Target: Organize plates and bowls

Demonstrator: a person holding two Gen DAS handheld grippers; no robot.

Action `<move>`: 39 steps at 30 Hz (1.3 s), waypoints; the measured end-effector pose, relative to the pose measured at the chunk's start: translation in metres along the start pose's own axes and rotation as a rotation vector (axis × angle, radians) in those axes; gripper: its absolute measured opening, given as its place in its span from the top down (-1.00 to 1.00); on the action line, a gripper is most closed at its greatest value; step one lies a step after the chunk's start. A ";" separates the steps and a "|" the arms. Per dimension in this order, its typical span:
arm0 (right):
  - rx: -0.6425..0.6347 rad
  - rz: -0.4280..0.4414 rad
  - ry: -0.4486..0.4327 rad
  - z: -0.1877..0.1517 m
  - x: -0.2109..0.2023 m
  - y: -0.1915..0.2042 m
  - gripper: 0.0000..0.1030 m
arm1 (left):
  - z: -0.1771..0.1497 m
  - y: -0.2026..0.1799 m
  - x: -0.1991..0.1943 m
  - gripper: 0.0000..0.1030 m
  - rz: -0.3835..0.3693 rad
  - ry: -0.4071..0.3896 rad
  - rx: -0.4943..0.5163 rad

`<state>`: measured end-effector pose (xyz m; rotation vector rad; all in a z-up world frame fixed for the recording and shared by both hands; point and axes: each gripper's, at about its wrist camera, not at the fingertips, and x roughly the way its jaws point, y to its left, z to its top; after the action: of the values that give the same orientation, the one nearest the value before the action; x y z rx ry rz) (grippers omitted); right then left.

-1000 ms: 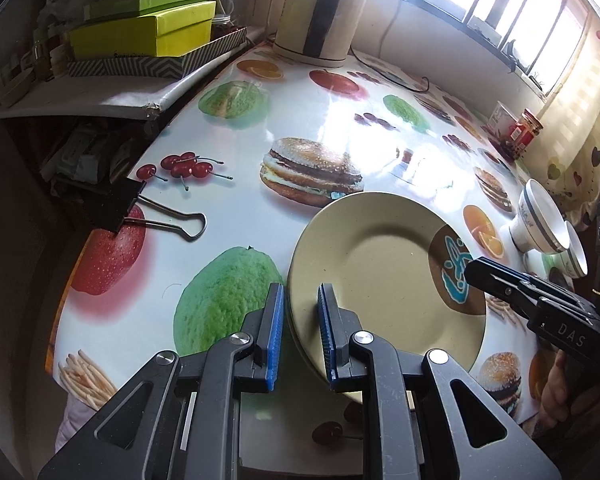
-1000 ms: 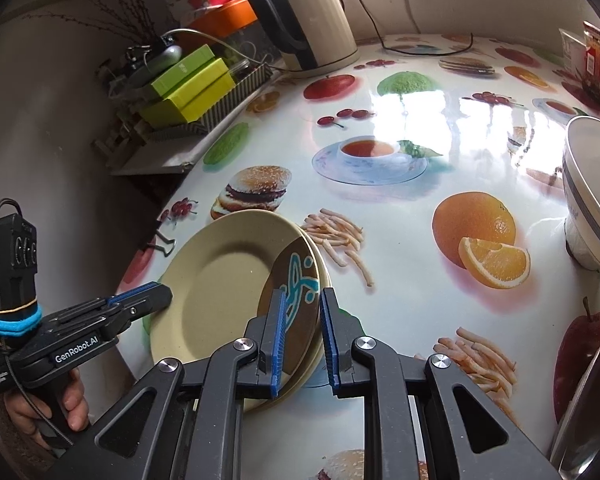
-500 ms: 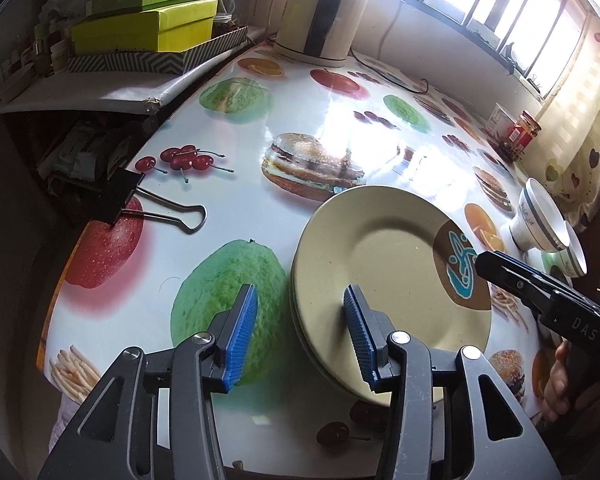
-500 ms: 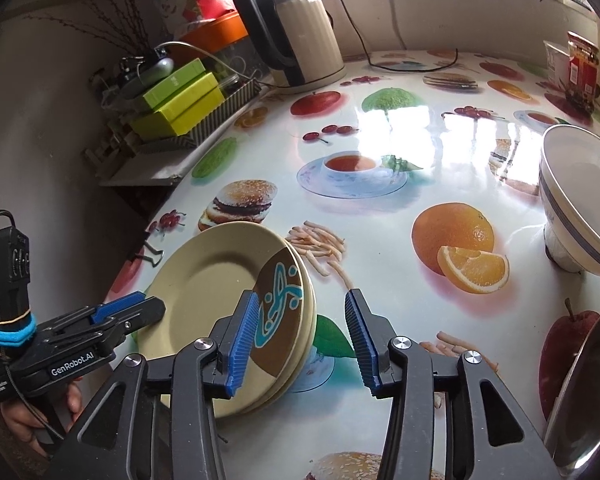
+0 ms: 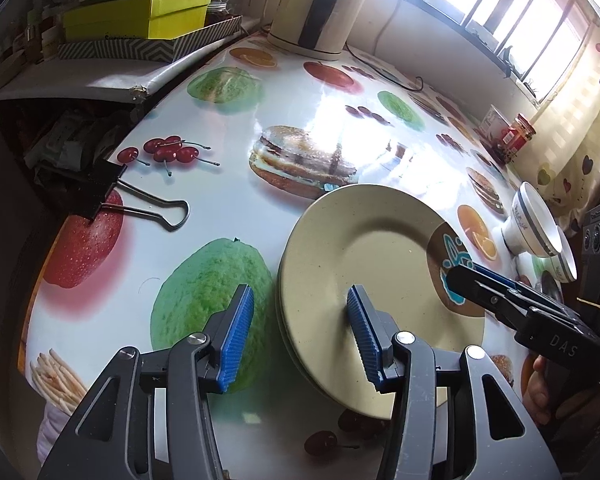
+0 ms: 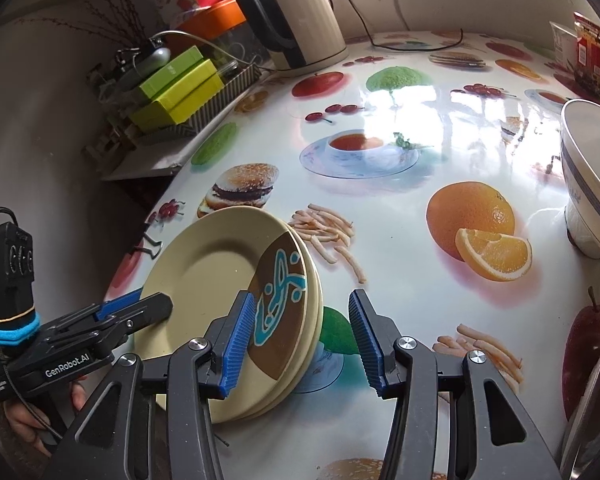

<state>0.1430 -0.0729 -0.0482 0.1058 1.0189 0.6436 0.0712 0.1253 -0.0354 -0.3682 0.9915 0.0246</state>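
Both my claws just opened — left gripper and right gripper half open, straddling the plate stack's rims, gripping nothing.

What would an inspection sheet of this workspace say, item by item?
Surface: glossy food-print tablecloth.
Job's things: stacked plates near the front edge; white bowls beyond.
Clutter: binder clip, kettle, green boxes, jar.
Grippers: left tongs and right tongs open, having just been opening, each straddling the plates' rim.
Cables: kettle cord along the wall.
Surroundings: window, cluttered shelf.
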 end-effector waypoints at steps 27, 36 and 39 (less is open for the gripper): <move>0.047 0.060 0.062 0.007 0.014 -0.004 0.29 | 0.016 -0.007 0.013 0.06 -0.028 0.036 -0.051; 0.080 0.046 0.059 0.022 0.018 -0.013 0.30 | 0.039 -0.014 0.027 0.06 -0.032 0.050 -0.027; 0.092 0.036 0.059 0.029 0.020 -0.017 0.30 | 0.047 -0.016 0.033 0.06 -0.034 0.053 -0.021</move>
<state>0.1816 -0.0697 -0.0536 0.1868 1.1055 0.6362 0.1305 0.1202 -0.0346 -0.4067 1.0373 -0.0053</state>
